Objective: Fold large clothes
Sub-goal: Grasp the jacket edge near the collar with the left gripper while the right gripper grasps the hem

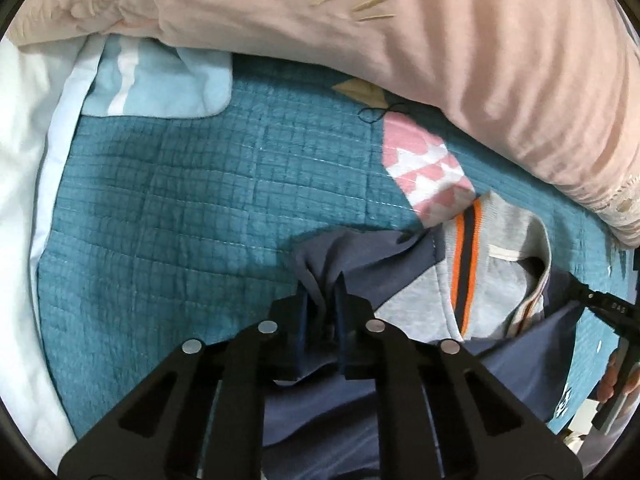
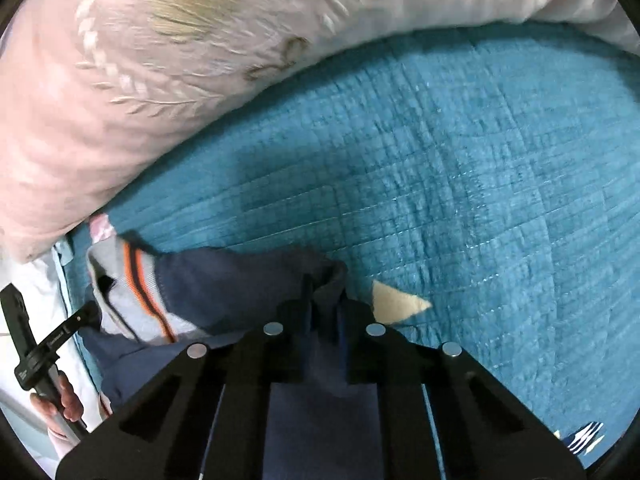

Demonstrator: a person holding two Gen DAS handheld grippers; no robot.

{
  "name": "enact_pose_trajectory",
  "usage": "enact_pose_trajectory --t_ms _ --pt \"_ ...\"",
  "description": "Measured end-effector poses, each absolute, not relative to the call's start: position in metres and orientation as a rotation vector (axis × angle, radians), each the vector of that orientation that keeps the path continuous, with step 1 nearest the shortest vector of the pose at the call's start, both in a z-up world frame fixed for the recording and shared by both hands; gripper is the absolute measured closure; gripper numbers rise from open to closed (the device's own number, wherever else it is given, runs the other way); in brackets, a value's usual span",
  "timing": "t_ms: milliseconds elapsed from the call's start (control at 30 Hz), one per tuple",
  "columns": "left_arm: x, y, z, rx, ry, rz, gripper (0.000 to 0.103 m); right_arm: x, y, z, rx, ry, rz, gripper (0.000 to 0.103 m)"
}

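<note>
A navy and grey sweatshirt (image 1: pixel 400 264) with an orange and navy striped collar (image 1: pixel 464 264) hangs between my two grippers above a teal quilt. My left gripper (image 1: pixel 323 292) is shut on a bunched navy shoulder of the sweatshirt. My right gripper (image 2: pixel 326 292) is shut on the other navy shoulder of the sweatshirt (image 2: pixel 240 284). The collar (image 2: pixel 140 284) shows at the left of the right wrist view. Each gripper shows at the edge of the other's view: the right one (image 1: pixel 600 300), the left one (image 2: pixel 76 320). The lower part of the garment is hidden under the grippers.
The teal quilt (image 1: pixel 180 208) (image 2: pixel 460 184) covers the bed. A large pink embroidered pillow (image 1: pixel 480 60) (image 2: pixel 120 100) lies along the far side. A light blue patch (image 1: pixel 168 80) and white sheet (image 1: pixel 24 160) are at the left.
</note>
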State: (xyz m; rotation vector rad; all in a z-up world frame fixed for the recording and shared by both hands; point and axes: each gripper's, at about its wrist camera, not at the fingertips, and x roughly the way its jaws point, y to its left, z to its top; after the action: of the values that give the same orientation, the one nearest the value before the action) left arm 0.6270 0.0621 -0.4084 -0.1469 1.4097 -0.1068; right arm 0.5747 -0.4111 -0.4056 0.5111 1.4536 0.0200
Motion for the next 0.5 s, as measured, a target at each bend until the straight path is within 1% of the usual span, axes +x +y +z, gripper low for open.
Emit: enact_pose_trajectory --t_ms 333,500 --pt "0.605 0.063 -0.368 -0.166 1.393 -0.106 0.094 0.558 -0.421 -0.360 0.523 1.412 0.078 0.095" --pt "0.586 0.072 -0.339 -0.178 1.368 -0.115 0.094 0.533 -0.430 -0.329 0.535 1.379 0.107 0.096"
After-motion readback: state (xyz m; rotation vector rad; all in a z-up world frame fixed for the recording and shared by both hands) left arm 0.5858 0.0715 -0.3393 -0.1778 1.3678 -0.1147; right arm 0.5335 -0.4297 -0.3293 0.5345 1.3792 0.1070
